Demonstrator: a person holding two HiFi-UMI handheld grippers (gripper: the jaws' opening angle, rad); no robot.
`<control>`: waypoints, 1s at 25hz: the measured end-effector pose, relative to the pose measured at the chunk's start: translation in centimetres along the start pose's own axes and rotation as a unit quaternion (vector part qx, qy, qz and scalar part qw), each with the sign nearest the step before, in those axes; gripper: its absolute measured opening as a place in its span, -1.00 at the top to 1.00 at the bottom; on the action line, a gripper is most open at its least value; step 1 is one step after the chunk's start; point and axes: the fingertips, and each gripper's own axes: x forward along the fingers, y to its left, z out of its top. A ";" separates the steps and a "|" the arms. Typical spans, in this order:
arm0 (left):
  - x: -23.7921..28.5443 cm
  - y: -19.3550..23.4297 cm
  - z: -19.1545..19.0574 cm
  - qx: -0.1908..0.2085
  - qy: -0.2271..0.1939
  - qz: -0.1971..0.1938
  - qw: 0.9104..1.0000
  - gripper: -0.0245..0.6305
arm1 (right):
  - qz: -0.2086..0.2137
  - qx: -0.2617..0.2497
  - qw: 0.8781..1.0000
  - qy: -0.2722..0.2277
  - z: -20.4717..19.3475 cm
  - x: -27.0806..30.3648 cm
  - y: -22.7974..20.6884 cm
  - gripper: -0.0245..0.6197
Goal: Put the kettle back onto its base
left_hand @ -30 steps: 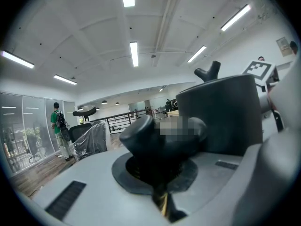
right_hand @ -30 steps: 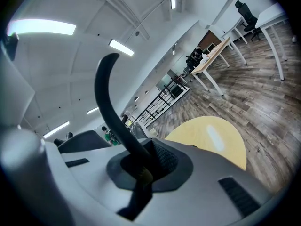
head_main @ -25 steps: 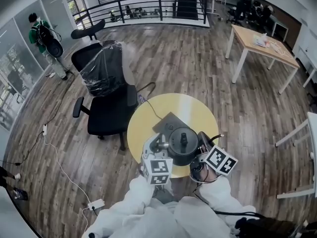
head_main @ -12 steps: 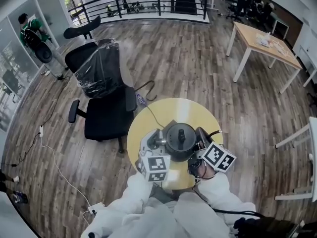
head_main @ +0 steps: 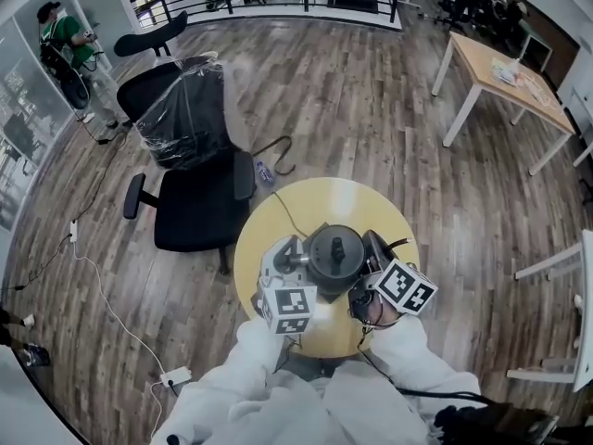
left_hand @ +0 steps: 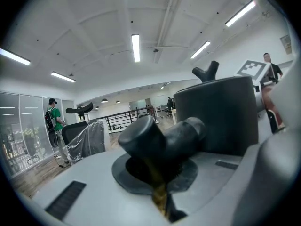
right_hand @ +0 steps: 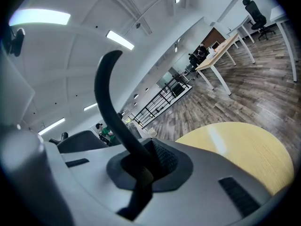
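While both tongs clamp it from opposite sides, the kettle (head_main: pixel 335 256) sits over the grey base (head_main: pixel 318 232) on the round yellow table (head_main: pixel 347 197).
The left gripper (head_main: pixel 298 262) is pressed together on a stubby dark spout-like part (left_hand: pixel 162 138) jutting from the kettle's side, and the right gripper (head_main: pixel 372 253) pinches the thin curved handle (right_hand: pixel 110 102). I judge that the two-sided hold is there to keep the body level and stop it swinging while it is lined up with the base. From above, the kettle covers most of the base, with one corner showing beyond it. Whether it is seated or just above cannot be told. The base's cable (head_main: pixel 283 207) trails off the table's far edge toward a black office chair (head_main: pixel 199 202) draped in clear plastic.
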 end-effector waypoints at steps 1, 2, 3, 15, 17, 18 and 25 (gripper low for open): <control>0.5 0.1 -0.3 -0.001 0.001 0.002 1.000 0.93 | -0.001 0.001 1.000 0.003 -0.2 0.5 -0.3 0.89; 0.9 0.2 -0.7 -0.002 0.002 0.002 1.000 0.93 | -0.002 0.001 1.000 0.006 -0.4 1.0 -0.7 0.89; 1.3 0.2 -1.1 -0.002 0.003 0.001 1.000 0.93 | -0.003 0.001 1.000 0.008 -0.6 1.4 -1.1 0.89; 6.1 0.1 -6.4 0.004 0.031 -0.011 0.999 0.93 | -0.006 0.027 0.998 0.049 -3.8 6.5 -5.7 0.89; 7.0 0.1 -7.1 0.006 0.032 -0.015 0.999 0.93 | -0.010 0.030 0.998 0.053 -4.2 7.3 -6.5 0.89; 7.4 0.2 -7.5 0.007 0.033 -0.017 0.999 0.93 | -0.012 0.032 0.998 0.055 -4.5 7.7 -6.8 0.89; 9.4 -0.1 -9.8 0.006 0.046 -0.020 0.999 0.93 | -0.023 0.034 0.997 0.062 -5.7 9.6 -9.3 0.89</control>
